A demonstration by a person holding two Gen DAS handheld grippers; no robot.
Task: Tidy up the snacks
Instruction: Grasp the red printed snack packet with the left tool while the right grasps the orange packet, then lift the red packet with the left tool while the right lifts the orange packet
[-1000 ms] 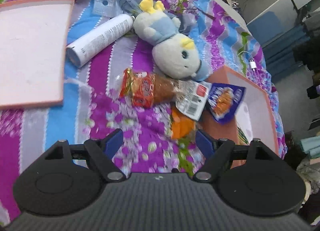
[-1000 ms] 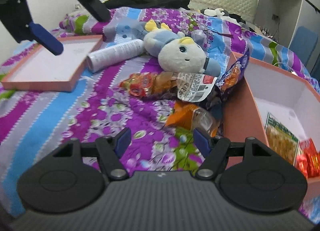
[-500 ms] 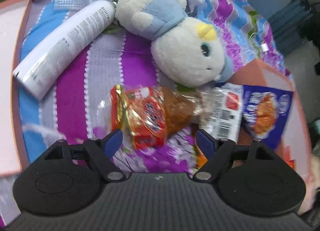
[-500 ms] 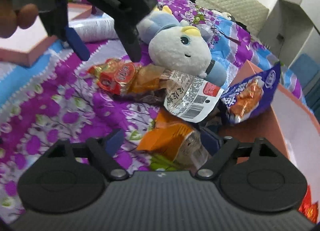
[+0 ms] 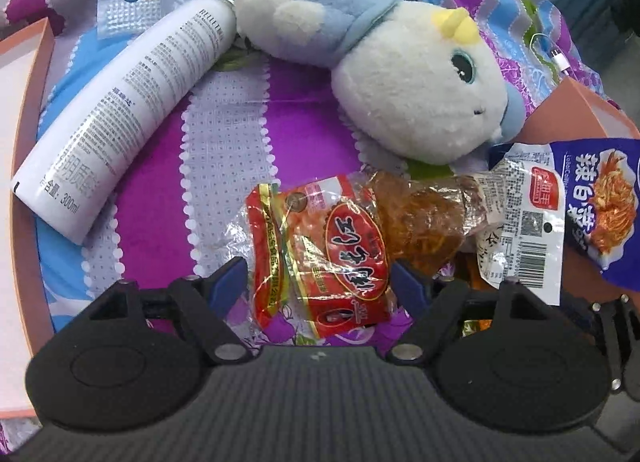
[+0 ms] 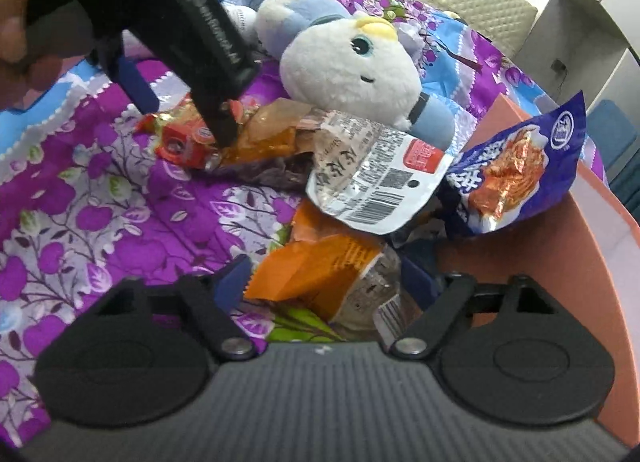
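**Jaws closing around the red snack pack**

The left hand-held gripper (image 5: 318, 288) straddles a red snack packet (image 5: 320, 250) on the patterned bedspread (image 5: 224, 150), blue pads on either side, jaws closing. Above lie a white tube (image 5: 128, 110) and a plush toy (image 5: 392, 74).

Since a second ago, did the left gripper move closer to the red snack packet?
Yes. The left gripper came down toward the red snack packet, away from the white tube.
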